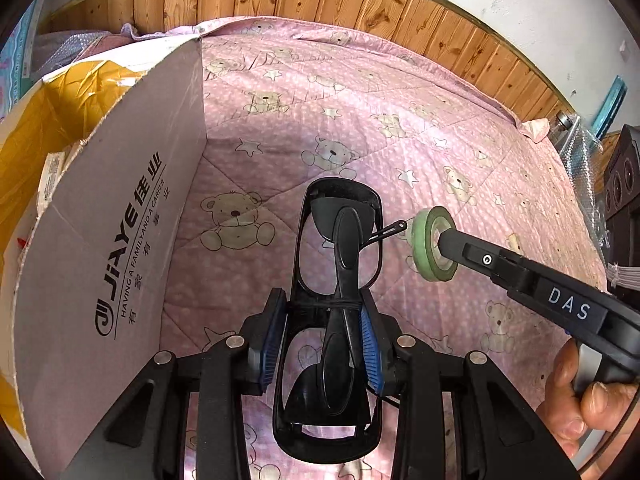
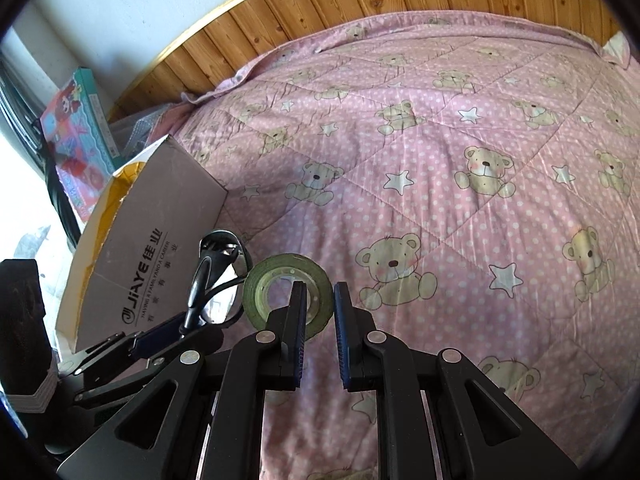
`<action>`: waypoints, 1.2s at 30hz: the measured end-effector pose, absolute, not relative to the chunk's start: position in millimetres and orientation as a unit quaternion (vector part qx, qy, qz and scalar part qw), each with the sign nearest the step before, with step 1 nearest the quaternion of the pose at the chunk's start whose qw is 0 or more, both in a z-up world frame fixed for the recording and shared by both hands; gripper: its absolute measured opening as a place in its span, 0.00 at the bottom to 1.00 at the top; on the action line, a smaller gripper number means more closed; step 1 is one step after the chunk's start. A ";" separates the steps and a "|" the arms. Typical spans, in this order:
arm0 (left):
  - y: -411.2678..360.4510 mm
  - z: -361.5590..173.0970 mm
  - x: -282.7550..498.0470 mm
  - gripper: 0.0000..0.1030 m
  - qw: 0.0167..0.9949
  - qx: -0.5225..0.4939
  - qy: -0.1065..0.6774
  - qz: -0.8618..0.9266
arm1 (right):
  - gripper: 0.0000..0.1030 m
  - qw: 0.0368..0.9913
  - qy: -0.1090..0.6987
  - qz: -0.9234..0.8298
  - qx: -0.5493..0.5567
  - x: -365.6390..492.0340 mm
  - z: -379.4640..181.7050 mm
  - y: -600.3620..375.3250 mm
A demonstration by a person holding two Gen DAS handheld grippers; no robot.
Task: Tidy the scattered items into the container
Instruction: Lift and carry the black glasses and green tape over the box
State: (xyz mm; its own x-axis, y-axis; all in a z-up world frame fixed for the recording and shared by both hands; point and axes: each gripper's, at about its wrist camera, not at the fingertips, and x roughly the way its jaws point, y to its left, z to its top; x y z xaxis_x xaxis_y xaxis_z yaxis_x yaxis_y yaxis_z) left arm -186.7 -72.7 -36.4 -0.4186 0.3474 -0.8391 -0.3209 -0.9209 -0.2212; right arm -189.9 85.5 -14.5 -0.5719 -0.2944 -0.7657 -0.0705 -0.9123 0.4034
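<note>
Carry stage of the tidying task: both tools are loaded, neither item yet boxed. The left gripper (image 1: 324, 344) clamps a black frame-shaped plastic object (image 1: 338, 280) at its waist; the right gripper (image 2: 318, 320) pinches the wall of a green tape roll (image 2: 288, 292), one finger through its core. The cardboard box (image 1: 100, 248), lined in yellow, stands at the left on the pink bear-print quilt (image 2: 440, 160). The next move probably requires lifting each item over the box's near wall before release.
</note>
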 end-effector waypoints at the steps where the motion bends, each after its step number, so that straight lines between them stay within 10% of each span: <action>1: -72.8 -32.6 -188.5 0.36 0.199 -0.497 -0.011 0.844 | 0.14 0.066 -0.202 -0.865 0.455 -186.0 -11.6 85.6; 36: -128.3 82.0 -124.8 0.36 0.200 -0.399 -0.020 0.895 | 0.14 0.124 -0.202 -0.898 0.370 -98.9 79.3 41.8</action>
State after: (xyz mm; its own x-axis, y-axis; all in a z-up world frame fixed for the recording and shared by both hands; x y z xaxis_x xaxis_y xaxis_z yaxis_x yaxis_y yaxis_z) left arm -124.8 -128.3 82.0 -0.6023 0.3734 -0.7056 -0.3419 -0.9194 -0.1947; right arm -98.9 41.8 79.3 -0.6947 -0.3724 -0.6154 0.0737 -0.8879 0.4541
